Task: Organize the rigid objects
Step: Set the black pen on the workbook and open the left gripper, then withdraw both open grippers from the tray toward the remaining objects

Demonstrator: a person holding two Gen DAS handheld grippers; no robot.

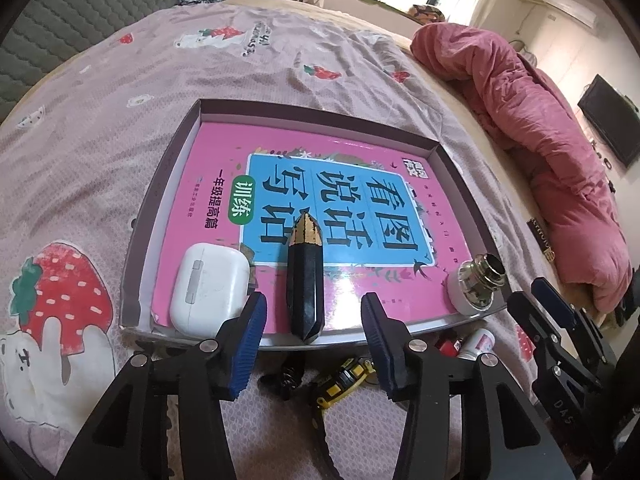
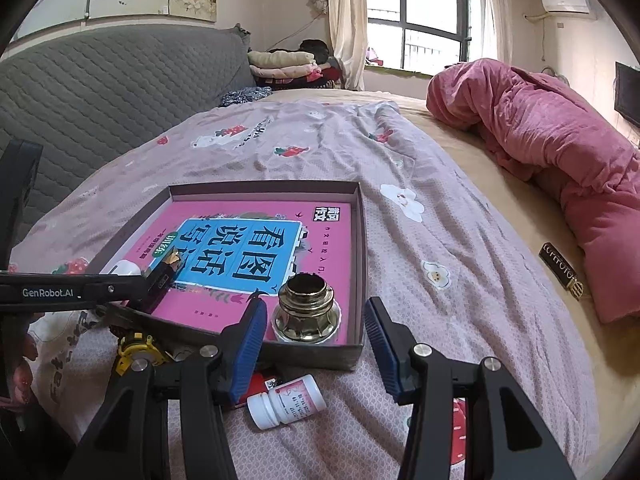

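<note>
- Covering the bed (image 2: 500, 240), a mauve sheet (image 1: 120, 128) printed with strawberries carries everything; a rolled pink quilt (image 2: 540, 136) lies along the bed's far right edge.
- Shallow grey box tray (image 1: 160, 184) sits on the sheet near the bed's near edge, its four low walls upright.
- Pink book (image 1: 224, 184) with a blue title panel lies flat in the tray and fills nearly the whole floor.
- Left gripper (image 1: 314, 320) hangs over the tray's near wall with its blue-padded jaws spread apart and nothing between the pads; the black pen case lies just ahead of the gap.
- Right gripper (image 2: 316, 328) is at the tray's near right corner, jaws likewise apart and empty, the brass-capped jar just ahead of the left pad.
- Black pen case (image 1: 306, 280) with a gold tip rests lengthwise on the book by the tray's near wall.
- White earbud case (image 1: 208, 284) sits in the tray's near left corner, beside the pen case.
- Brass-capped jar (image 2: 306, 312) stands upright in the tray's near right corner.
- White pill bottle (image 2: 286, 400) lies on its side on the sheet outside the tray, just before its near wall.
- Yellow tape measure (image 2: 136, 356) and a small black clip-like item (image 1: 286, 376) lie on the sheet outside the near wall.
- Red item (image 2: 258, 386), mostly hidden, touches the pill bottle.
</note>
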